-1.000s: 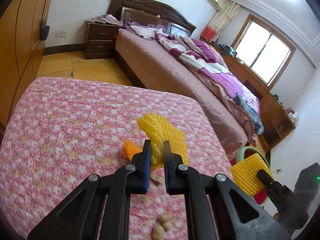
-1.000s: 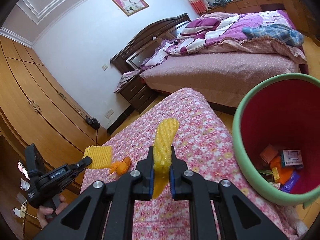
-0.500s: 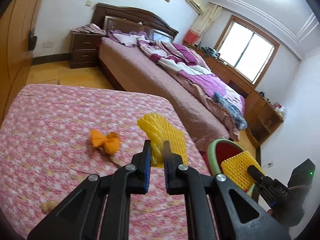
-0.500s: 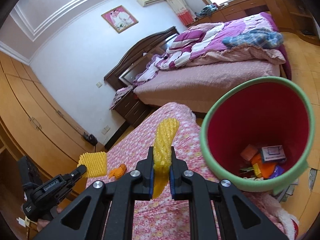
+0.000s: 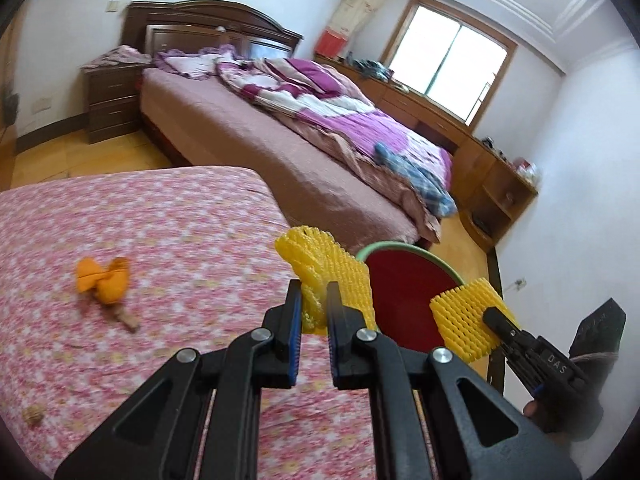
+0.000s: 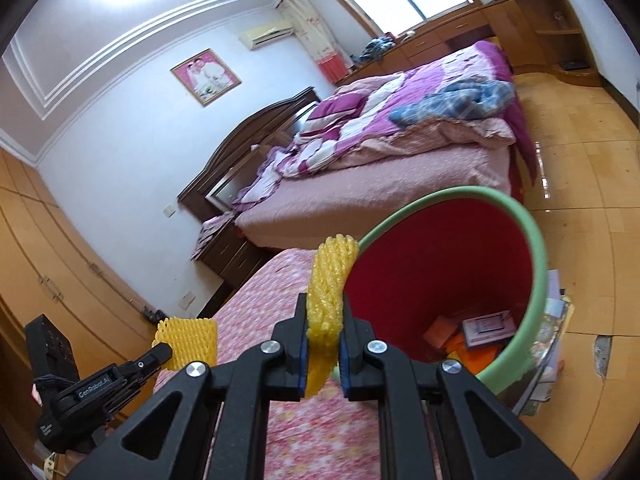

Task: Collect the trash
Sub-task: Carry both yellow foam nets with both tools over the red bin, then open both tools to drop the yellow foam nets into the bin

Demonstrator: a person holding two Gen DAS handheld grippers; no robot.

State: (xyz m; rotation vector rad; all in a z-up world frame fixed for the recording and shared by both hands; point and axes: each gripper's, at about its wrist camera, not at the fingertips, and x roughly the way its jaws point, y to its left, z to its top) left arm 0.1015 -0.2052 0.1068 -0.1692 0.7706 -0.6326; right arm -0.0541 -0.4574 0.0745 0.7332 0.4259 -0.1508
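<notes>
My left gripper (image 5: 314, 312) is shut on a yellow foam fruit net (image 5: 328, 268) and holds it above the right edge of the pink floral table (image 5: 160, 232). My right gripper (image 6: 324, 336) is shut on a second yellow foam net (image 6: 330, 280), held at the near rim of the trash bin (image 6: 538, 264). The bin is green-rimmed with a red inside and holds boxes and wrappers. In the left wrist view the bin (image 5: 404, 304) is just beyond the table, with the right gripper's net (image 5: 466, 326) at its right side. The left gripper's net (image 6: 188, 342) shows in the right wrist view.
An orange peel (image 5: 104, 280) with a twig lies on the table at the left, and a peanut shell (image 5: 33, 426) near its front left. A large bed (image 5: 304, 152) with a purple quilt stands behind. Papers (image 6: 554, 320) lie on the wooden floor beside the bin.
Both grippers have swung right toward the bin, each still holding its net. The bin has grown larger in both views and the table has slid left.
</notes>
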